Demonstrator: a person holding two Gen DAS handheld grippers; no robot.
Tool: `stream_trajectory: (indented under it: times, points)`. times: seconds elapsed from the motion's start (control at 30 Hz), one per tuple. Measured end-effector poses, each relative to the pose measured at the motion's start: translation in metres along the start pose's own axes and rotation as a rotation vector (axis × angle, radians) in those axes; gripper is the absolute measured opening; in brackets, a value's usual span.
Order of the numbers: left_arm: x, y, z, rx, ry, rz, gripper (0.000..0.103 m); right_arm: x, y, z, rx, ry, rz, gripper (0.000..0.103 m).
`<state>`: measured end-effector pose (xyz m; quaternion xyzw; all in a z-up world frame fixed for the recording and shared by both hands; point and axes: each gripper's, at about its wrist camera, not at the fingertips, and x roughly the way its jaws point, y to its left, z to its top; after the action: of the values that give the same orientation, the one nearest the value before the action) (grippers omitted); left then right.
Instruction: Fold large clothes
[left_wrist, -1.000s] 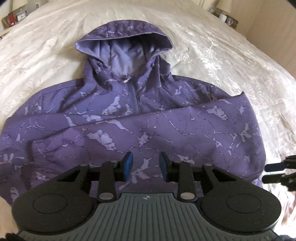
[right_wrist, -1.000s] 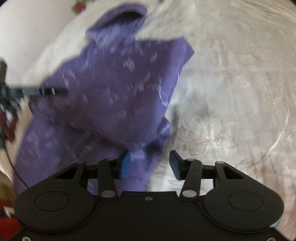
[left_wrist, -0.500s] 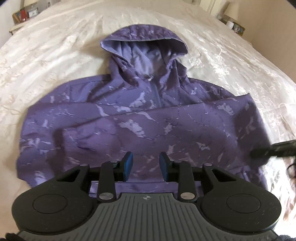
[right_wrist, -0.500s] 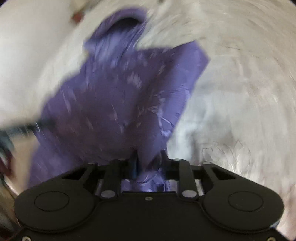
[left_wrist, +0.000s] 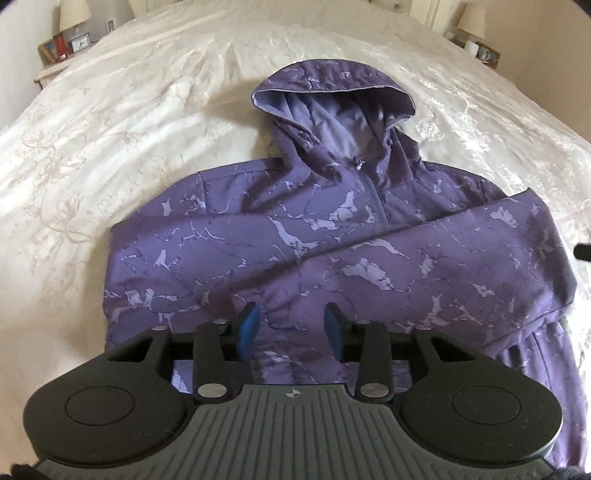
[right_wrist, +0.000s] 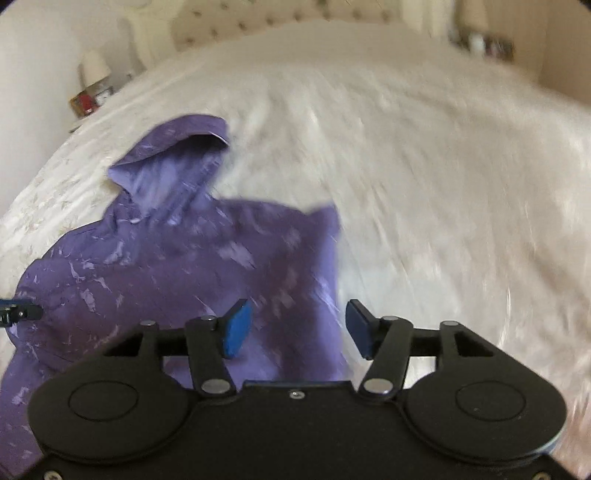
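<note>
Jacket: purple marbled hooded jacket (left_wrist: 332, 258) lies face up on the cream bedspread (left_wrist: 129, 129), hood (left_wrist: 332, 96) toward 12 o'clock, zip closed.
Sleeves: both folded across the chest; the sleeve (left_wrist: 461, 266) from 3 o'clock lies on top, crossing toward 9 o'clock.
Hem: runs under the left gripper body at 6 o'clock; exact edge hidden.
Left gripper (left_wrist: 291, 326): above the lower front of the jacket, jaws opening, blue pads (left_wrist: 248, 328) apart, no cloth pinched between them.
Right gripper (right_wrist: 297, 326): at the jacket's 3 o'clock edge, jaws opening, pads wide apart, nothing held; cloth seen below the gap. View motion-blurred.
Surroundings: lamp (left_wrist: 74, 14) and nightstand (left_wrist: 55, 62) at 10 o'clock, second lamp (left_wrist: 472, 22) at 2 o'clock, tufted headboard (right_wrist: 288, 22) at 12 o'clock.
</note>
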<state>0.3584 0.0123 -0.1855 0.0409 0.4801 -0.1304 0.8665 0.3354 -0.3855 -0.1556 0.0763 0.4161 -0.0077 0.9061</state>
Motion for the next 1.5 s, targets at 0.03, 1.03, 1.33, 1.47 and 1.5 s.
stream_trajectory:
  times: [0.03,1.03,1.33,1.47,1.5]
  points:
    - [0.0,0.001,0.0,0.0,-0.002,-0.003,0.041,0.004,0.009,0.004,-0.026,-0.006,-0.009,0.064]
    - [0.014,0.048,0.013,-0.239,0.009,0.025,0.043,0.026,0.051,0.01,-0.033,0.099,0.056,0.066]
    - [0.025,0.011,0.041,-0.146,-0.07,-0.042,0.061,0.063,0.032,0.047,0.008,0.077,0.088,0.074]
    - [0.063,0.016,0.031,-0.099,0.036,0.046,0.062,0.088,0.007,0.045,0.057,0.123,0.024,0.074]
    - [0.069,0.019,0.028,-0.094,0.06,0.072,0.062,0.096,-0.004,0.042,0.087,0.151,-0.002,0.073]
